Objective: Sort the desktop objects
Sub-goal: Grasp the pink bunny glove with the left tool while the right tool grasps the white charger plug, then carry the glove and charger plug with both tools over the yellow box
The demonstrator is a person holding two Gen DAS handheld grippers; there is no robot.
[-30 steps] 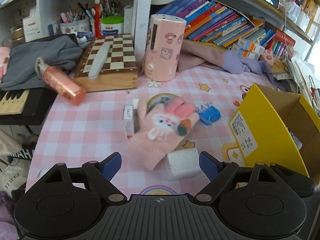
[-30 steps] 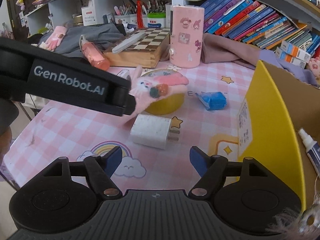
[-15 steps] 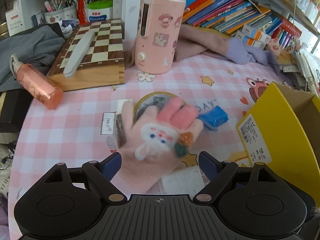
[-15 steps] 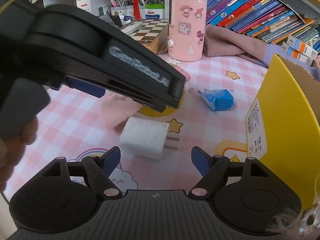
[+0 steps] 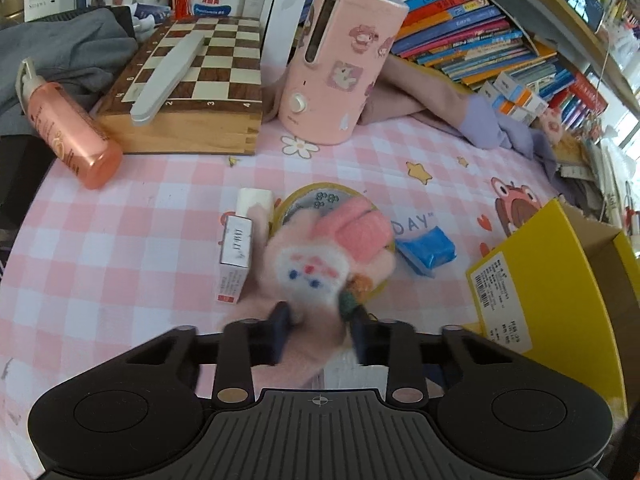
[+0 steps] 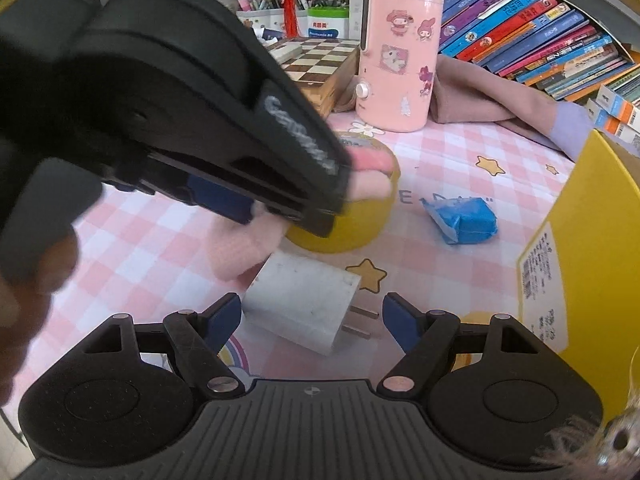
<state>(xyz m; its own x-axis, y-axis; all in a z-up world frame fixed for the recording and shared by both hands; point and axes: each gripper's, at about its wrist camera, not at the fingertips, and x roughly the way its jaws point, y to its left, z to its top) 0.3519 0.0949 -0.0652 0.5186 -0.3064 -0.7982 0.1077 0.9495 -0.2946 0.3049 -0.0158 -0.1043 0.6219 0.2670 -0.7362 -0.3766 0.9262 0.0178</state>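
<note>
The left gripper (image 5: 320, 322) had its blue-tipped fingers (image 5: 280, 320) clamped on the cuff end of the fuzzy pink knitted glove with a white rabbit face (image 5: 320, 264). The glove's long axis ran away from the camera, its darker pink fingertips pointing toward the far side of the table and draped over the round yellow tin with a printed lid (image 5: 316, 200). A small white-and-red carton (image 5: 236, 258) lay just left of the glove, its length also running front to back.

In the right wrist view the right gripper (image 6: 312, 316) held its fingers (image 6: 224, 316) wide apart, nothing between the pads; the white square plug charger with two metal prongs (image 6: 304, 300) lay just ahead of them, prongs pointing right. The glove's cuff (image 6: 240, 248) touched the charger's far left corner, and the left gripper's black body covered most of the glove in that view.

A crumpled blue wrapper (image 5: 428, 250) sat right of the tin, between it and the open yellow cardboard box (image 5: 540, 280), whose near wall bounded the right side. The pink-and-white checked table cover (image 5: 120, 240) showed open room to the left. The far edge was lined by a wooden chessboard box (image 5: 188, 92), a peach pump bottle lying on its side (image 5: 76, 132) and an upright pink cylindrical humidifier with stickers (image 5: 340, 68)
</note>
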